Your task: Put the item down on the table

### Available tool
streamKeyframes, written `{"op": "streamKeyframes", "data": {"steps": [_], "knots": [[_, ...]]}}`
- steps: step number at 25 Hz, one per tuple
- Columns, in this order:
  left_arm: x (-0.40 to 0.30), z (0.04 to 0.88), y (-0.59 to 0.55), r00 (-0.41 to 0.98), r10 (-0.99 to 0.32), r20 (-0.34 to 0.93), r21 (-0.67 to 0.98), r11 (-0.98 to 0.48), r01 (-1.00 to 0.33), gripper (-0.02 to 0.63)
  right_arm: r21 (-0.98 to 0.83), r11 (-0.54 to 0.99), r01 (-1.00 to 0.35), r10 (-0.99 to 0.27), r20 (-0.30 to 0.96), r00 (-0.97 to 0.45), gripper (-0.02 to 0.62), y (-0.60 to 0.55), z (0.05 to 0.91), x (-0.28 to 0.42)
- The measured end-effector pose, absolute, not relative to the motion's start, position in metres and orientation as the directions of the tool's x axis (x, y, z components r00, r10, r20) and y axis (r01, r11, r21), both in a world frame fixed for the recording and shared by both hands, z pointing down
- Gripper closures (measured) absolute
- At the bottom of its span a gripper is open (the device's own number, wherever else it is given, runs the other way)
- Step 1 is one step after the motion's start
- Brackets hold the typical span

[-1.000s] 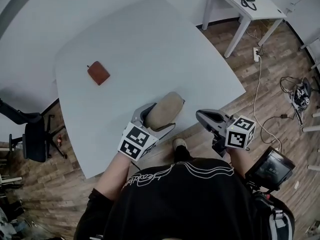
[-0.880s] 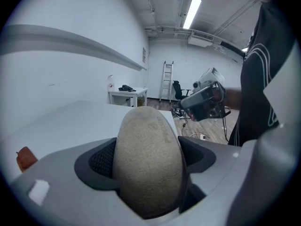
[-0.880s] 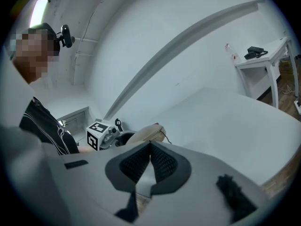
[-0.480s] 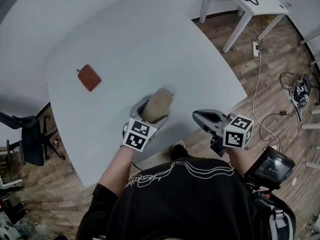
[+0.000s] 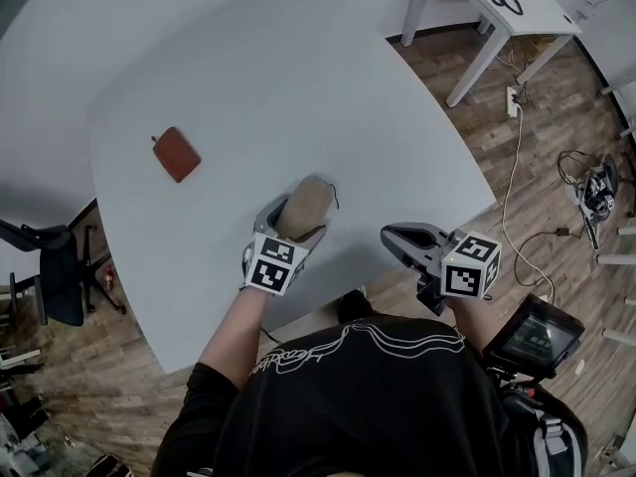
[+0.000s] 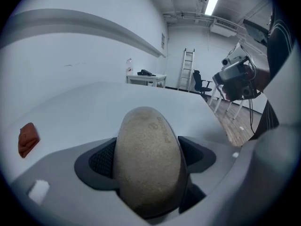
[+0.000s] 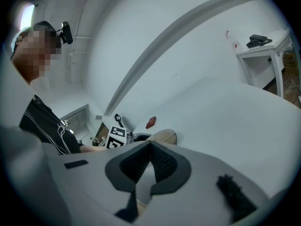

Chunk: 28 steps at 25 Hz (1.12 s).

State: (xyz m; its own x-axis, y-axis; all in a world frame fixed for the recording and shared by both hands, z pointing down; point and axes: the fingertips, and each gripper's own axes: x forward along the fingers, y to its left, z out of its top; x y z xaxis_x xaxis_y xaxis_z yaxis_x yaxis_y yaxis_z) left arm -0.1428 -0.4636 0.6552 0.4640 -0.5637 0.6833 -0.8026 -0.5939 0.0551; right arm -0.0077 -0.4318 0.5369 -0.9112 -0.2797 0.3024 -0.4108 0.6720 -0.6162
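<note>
A beige, oval soft pouch (image 5: pixel 305 205) sits between the jaws of my left gripper (image 5: pixel 296 219), which is shut on it over the near part of the white table (image 5: pixel 298 78). In the left gripper view the pouch (image 6: pixel 148 159) fills the gap and both pads press its sides. Whether it touches the tabletop I cannot tell. My right gripper (image 5: pixel 394 238) hovers off the table's near edge, to the right; its jaws (image 7: pixel 149 147) meet with nothing between them.
A red-brown wallet (image 5: pixel 176 154) lies on the table's left part. A second white table (image 5: pixel 517 13) stands at the far right. An office chair (image 5: pixel 50 276) is at the left, and cables (image 5: pixel 512 182) trail over the wooden floor.
My left gripper has carried the pouch a little further in over the table. The right gripper has stayed about where it was.
</note>
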Motion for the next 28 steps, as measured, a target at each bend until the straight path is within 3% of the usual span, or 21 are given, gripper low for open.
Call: {"op": "streamKeyframes", "data": {"steps": [11,28], "knots": [[-0.139,0.662,-0.458,0.406,-0.6,0.689,-0.094,-0.63,-0.771,0.195,-0.628,0.676,-0.386,-0.25,0.298,-0.921,0.586,-0.43,0.535,-0.018],[-0.142,0.655,-0.468,0.419,-0.627,0.657,-0.108,-0.628,-0.77,0.154,-0.626,0.676,-0.388,-0.248,0.303,-0.92,0.586,-0.426,0.531,-0.021]]}}
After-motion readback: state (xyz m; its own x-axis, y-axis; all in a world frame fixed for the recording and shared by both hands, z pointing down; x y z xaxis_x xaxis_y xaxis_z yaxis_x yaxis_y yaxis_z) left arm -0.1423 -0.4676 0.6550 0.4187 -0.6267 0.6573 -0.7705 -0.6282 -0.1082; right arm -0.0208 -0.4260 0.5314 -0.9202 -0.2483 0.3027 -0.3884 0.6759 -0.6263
